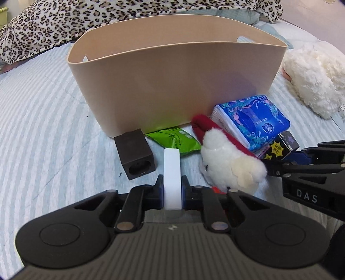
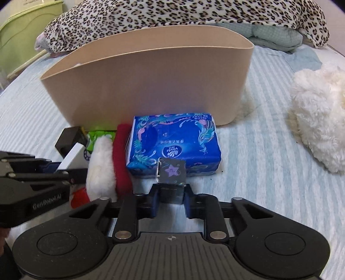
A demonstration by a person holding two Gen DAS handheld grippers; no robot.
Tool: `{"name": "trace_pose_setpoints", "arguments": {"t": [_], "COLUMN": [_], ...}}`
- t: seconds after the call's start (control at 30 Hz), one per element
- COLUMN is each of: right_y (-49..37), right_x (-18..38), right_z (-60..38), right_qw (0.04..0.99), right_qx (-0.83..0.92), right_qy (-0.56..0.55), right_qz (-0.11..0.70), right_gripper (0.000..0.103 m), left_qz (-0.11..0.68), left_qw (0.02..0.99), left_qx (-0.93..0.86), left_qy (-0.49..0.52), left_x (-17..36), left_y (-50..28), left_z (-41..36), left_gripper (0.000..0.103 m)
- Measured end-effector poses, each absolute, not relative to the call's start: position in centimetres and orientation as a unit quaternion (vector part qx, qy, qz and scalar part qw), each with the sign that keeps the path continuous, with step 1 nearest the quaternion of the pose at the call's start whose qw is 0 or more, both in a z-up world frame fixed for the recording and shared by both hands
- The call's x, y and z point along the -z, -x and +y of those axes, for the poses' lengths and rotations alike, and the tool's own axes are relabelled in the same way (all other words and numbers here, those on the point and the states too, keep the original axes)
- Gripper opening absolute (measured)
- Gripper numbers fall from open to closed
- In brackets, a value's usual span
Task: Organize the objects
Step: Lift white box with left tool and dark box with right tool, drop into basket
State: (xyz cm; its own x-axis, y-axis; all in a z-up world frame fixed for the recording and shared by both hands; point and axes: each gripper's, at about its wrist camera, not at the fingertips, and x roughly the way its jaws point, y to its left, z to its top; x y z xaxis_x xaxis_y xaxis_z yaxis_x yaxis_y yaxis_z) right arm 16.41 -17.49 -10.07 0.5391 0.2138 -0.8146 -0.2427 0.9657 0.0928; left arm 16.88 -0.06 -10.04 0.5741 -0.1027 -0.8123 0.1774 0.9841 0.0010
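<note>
A beige oval bin point(image 1: 172, 86) stands on the bed; it also shows in the right wrist view point(image 2: 151, 86). My left gripper point(image 1: 171, 193) is shut on a white block point(image 1: 171, 170), low in front of the bin. My right gripper point(image 2: 171, 193) is shut on a small black box with a purple star point(image 2: 171, 171). Between them lie a white plush with a red hat point(image 1: 228, 163), a blue tissue pack point(image 1: 252, 122), a green wipes packet point(image 1: 179, 140) and a dark brown block point(image 1: 135, 155). The plush point(image 2: 103, 165) and tissue pack point(image 2: 174, 142) also show in the right wrist view.
A fluffy white plush point(image 2: 319, 116) lies on the bed to the right. A leopard-print blanket point(image 2: 172, 15) is heaped behind the bin. A green container point(image 2: 19, 28) stands at the far left. The striped bedsheet point(image 1: 43, 120) spreads left of the bin.
</note>
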Motion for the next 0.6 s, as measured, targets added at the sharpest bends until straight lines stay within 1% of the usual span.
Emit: {"name": "trace_pose_setpoints", "arguments": {"t": [0.2,0.6], "right_y": [-15.4,-13.5], "right_x": [9.1,5.0], "right_z": [-18.1,-20.2], "right_qw": [0.883,0.901], "right_qx": [-0.13,-0.13], "right_qy": [0.005,-0.021], "right_qz": [0.451,0.414], "right_gripper": [0.021,0.021], "left_qz": [0.458,0.418], "left_qw": [0.885,0.906], "left_qx": [0.076,0.063], "left_qy": [-0.028,-0.029], "left_x": [9.2,5.1], "left_y": [-16.2,-13.9], "left_z": [0.6,1.9], "left_gripper": [0.016,0.016]}}
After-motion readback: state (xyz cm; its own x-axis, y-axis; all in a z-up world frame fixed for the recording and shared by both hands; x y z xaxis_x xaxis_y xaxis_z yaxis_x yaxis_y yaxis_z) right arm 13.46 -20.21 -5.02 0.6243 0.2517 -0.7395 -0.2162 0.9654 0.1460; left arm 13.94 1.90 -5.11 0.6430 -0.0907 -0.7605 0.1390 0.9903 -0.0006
